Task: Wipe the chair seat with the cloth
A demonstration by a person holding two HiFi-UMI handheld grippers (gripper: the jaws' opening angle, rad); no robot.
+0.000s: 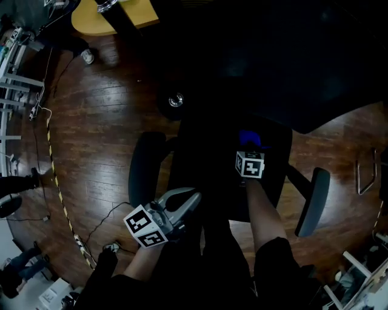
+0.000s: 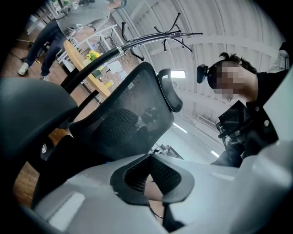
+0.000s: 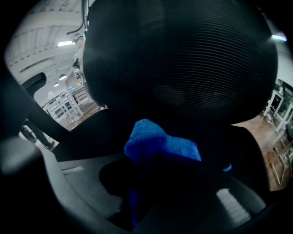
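The black office chair's seat [image 1: 209, 163] lies right below me, and its mesh back [image 3: 183, 59] fills the right gripper view. My right gripper [image 1: 249, 150] hangs over the seat's far right part, shut on a bunched blue cloth [image 1: 249, 139]. The cloth [image 3: 155, 141] bulges out between the dark fingers of that gripper [image 3: 160, 162]. My left gripper [image 1: 191, 197] is at the seat's near left edge, tilted upward. In the left gripper view its grey jaws [image 2: 150, 160] are shut with nothing held, facing the chair back [image 2: 123, 123] and headrest [image 2: 170, 91].
Armrests flank the seat at left [image 1: 144, 169] and right [image 1: 311, 200]. Dark wooden floor [image 1: 91, 133] surrounds the chair, with cables [image 1: 50, 151] at left. A yellow table [image 1: 91, 18] stands at the top left. A person [image 2: 46, 32] stands far off in the room.
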